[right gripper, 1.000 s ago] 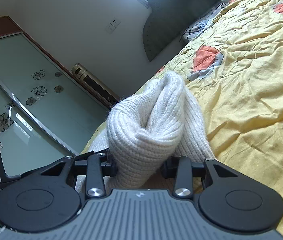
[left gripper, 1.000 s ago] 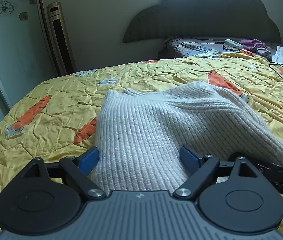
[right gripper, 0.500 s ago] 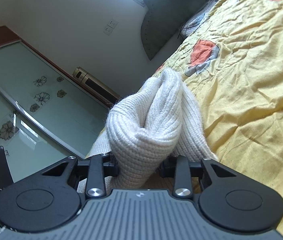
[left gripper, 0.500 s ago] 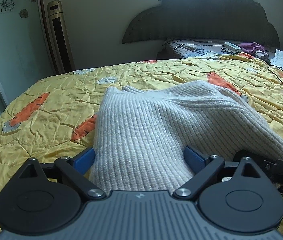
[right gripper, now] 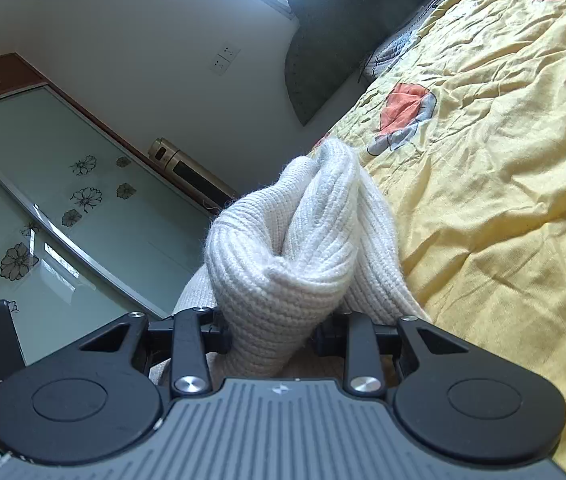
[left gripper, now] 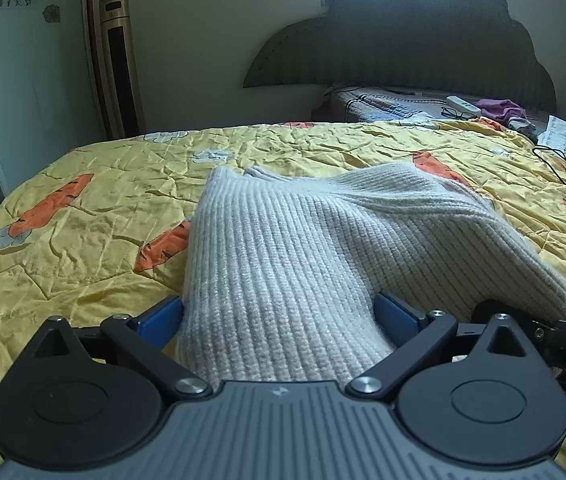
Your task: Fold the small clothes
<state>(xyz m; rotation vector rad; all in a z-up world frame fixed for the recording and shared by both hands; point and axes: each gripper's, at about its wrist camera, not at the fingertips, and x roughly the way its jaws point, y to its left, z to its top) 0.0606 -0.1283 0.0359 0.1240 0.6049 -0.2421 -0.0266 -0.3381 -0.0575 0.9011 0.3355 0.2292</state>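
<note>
Left gripper [left gripper: 279, 314]: the jaws stand wide, one blue pad on each side of the ribbed cream sweater [left gripper: 303, 248]. The knit fills the gap between them; whether the pads press it cannot be told.

Right gripper [right gripper: 269, 330]: the jaws are drawn in against a bunched fold of the sweater [right gripper: 291, 256] and grip it. The fold stands up from the jaws in two rounded ridges, lifted clear of the bedspread [right gripper: 503, 168].

Sweater location: on the yellow carrot-print bedspread [left gripper: 83, 248], directly ahead of both grippers. In the left wrist view its left edge runs straight away from the jaws and rests on the bedspread. Its right edge slopes down to the right gripper [left gripper: 539, 328], which shows at the sweater's near right corner.

Open room, relative to the sweater: bare bedspread lies to its left, beyond its far edge and to its right. A black cable [left gripper: 563, 168] lies well to the far right. Glasses [left gripper: 457, 112] and a white remote [left gripper: 463, 102] sit far beyond, near the dark headboard [left gripper: 403, 44]. A tower fan [left gripper: 117, 64] stands off the bed at far left.

Change from one second ago: both grippers keep the same hold on the sweater. The left wrist view now sits slightly lower and shows more wall above the headboard. The right wrist view shows a larger share of the bedspread.
</note>
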